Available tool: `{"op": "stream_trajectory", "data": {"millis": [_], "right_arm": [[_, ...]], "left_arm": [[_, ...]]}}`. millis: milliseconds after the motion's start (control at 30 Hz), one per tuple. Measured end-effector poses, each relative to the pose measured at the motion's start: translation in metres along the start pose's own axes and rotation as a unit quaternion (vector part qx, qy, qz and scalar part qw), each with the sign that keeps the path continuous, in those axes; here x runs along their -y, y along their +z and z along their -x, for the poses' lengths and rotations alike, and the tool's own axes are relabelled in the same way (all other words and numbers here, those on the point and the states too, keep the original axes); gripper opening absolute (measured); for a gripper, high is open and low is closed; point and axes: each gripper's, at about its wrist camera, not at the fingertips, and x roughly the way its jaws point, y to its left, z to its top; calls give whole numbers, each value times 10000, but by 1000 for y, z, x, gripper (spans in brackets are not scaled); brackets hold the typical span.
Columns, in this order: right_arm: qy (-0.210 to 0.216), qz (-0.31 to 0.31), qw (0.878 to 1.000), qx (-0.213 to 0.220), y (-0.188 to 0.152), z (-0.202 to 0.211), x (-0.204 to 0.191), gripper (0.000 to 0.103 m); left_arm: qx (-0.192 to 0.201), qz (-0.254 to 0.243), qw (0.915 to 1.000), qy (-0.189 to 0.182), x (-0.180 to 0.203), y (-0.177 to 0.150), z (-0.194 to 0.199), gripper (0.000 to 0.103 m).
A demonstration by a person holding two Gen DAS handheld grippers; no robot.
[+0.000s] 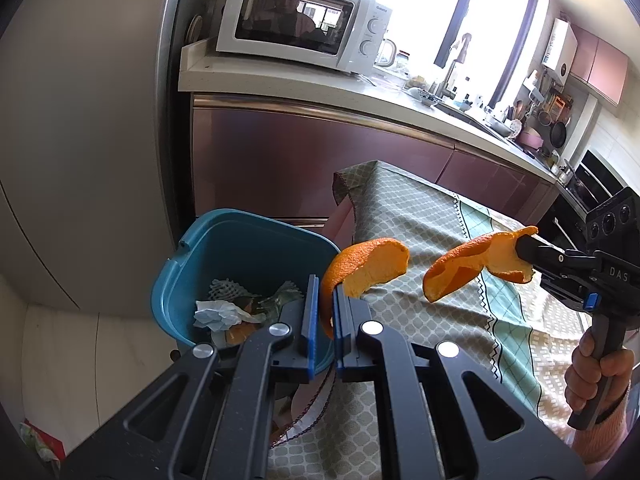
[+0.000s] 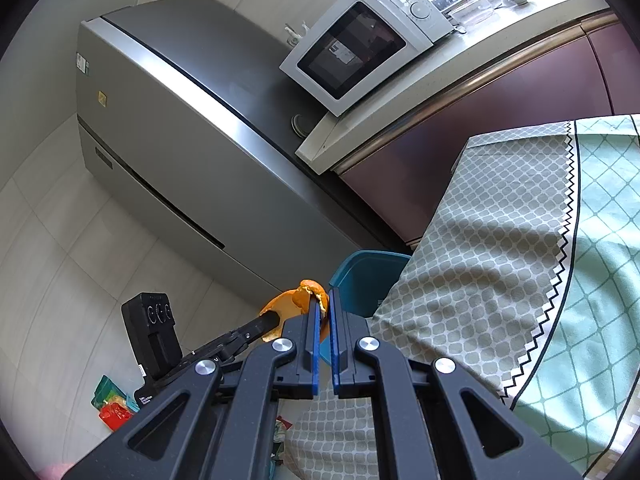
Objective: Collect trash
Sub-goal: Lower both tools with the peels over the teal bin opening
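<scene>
Left tongs and right tongs each pinch a peel; carry both fully over the bin before loosening, left first

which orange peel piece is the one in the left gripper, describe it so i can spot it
Start at the table under the green patterned cloth and go to its corner beside the blue bin. Two orange peels hang there in the air. The left gripper holds the peel nearest the bin, by its rim; the other peel, farther over the cloth, is in the right gripper.
</scene>
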Motion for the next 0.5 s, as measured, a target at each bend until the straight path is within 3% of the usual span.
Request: {"op": "stream_trajectory", "data": {"millis": [500], "right_arm": [[-3, -28, 10000, -89, 1, -9, 0, 4]], "left_arm": [[-27, 76, 9999, 74, -5, 1, -4, 7]]}}
